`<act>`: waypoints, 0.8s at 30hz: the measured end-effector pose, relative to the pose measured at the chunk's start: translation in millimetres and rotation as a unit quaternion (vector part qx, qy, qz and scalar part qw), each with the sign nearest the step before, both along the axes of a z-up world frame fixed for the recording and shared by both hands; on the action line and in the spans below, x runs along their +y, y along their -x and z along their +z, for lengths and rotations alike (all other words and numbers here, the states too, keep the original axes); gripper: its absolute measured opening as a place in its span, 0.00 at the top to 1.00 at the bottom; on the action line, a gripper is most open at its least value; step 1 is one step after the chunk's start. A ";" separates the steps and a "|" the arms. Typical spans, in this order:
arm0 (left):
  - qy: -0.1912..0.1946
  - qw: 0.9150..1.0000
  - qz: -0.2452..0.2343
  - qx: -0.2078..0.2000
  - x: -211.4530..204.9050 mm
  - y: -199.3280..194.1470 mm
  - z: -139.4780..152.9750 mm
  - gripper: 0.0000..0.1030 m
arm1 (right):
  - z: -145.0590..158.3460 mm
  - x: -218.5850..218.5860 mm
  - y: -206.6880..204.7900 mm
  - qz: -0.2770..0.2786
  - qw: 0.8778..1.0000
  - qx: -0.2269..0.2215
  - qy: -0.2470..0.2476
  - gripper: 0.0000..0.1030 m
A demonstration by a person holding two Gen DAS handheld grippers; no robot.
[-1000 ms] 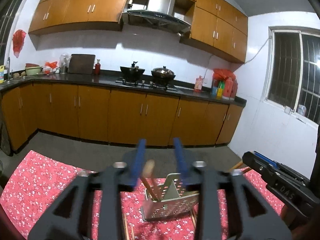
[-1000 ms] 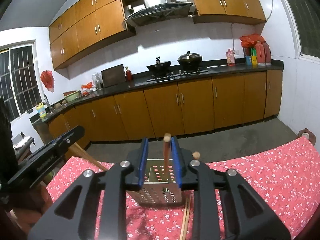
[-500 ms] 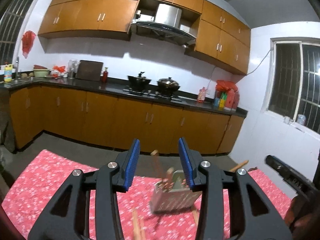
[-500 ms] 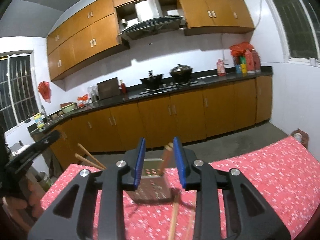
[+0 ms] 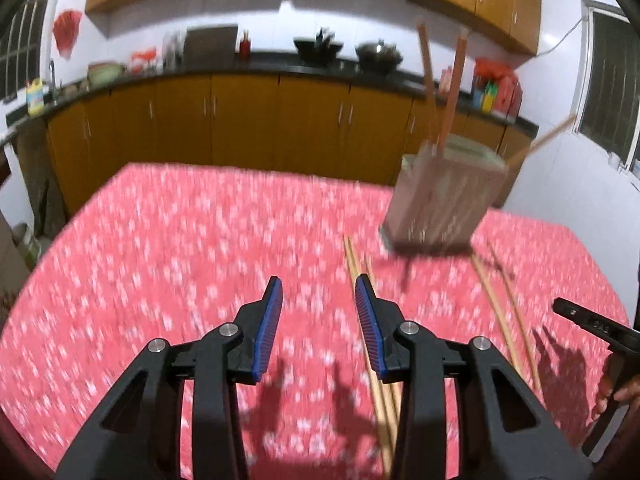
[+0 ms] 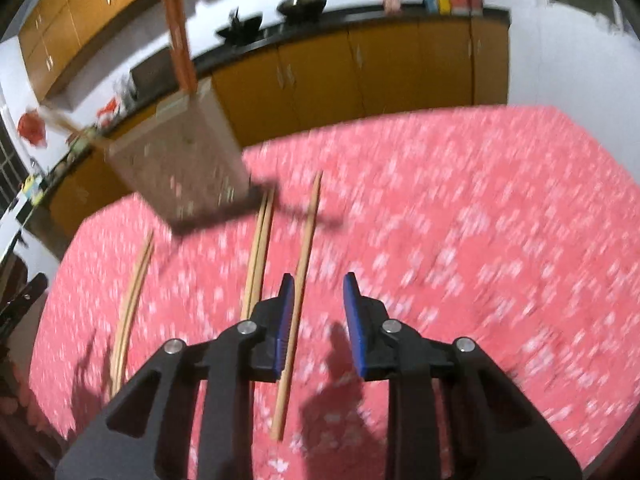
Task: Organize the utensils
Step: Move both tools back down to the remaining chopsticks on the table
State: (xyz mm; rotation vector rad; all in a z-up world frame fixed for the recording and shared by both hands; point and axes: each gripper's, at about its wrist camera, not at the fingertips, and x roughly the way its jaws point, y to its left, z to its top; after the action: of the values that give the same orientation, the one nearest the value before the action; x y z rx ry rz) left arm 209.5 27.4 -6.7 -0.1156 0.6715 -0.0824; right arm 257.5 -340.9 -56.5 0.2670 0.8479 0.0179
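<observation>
Left claw (image 5: pixel 318 322): jaws part-open, empty; chopstick pair (image 5: pixel 370 344) on bench (image 5: pixel 160 260) just right of it. Right claw (image 6: pixel 318 312): narrow gap, empty, jaws just closing; single chopstick (image 6: pixel 302 276) under left pad. Holder (image 5: pixel 440 200) ahead. Sticks judged light, stiff, slippery, prone to roll; grip mid-length.

Utensil holder (image 5: pixel 440 204) stood on table (image 5: pixel 168 248), toward far edge, kitchen counter (image 5: pixel 224 68) behind it. Chopsticks (image 5: pixel 454 88) stood upright in holder; another leaned out over its side. Chopstick pair (image 5: pixel 370 340) lay on table before holder, partly under left gripper (image 5: pixel 318 320). Second pair (image 5: pixel 500 304) lay right of first. Single chopstick (image 6: pixel 300 292) lay beside right gripper (image 6: pixel 318 312).
</observation>
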 end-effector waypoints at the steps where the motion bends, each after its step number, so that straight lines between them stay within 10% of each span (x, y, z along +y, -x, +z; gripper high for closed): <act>1: 0.001 1.000 -0.002 0.006 -0.4 3.7 -7.1 0.62 | -5.8 4.7 -0.2 0.007 1.000 0.008 0.001 0.75; 6: 0.006 0.999 -0.026 0.027 -7.7 12.6 -23.6 0.62 | -25.2 26.1 -0.2 0.026 0.999 0.028 0.023 0.75; 9: 0.013 0.998 -0.044 0.040 -15.2 14.1 -29.8 0.66 | -31.7 29.8 -2.4 0.022 0.998 0.034 0.048 0.92; 24: -0.002 0.991 -0.080 0.110 -40.5 4.5 -63.7 0.82 | -29.9 12.2 -1.2 -0.013 0.998 0.030 0.059 0.93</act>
State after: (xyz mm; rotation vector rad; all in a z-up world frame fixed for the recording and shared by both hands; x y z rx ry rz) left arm 205.0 -13.1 -70.4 -0.0676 0.9013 -0.2246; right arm 258.8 -328.6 -86.4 0.1690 0.9022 -0.0643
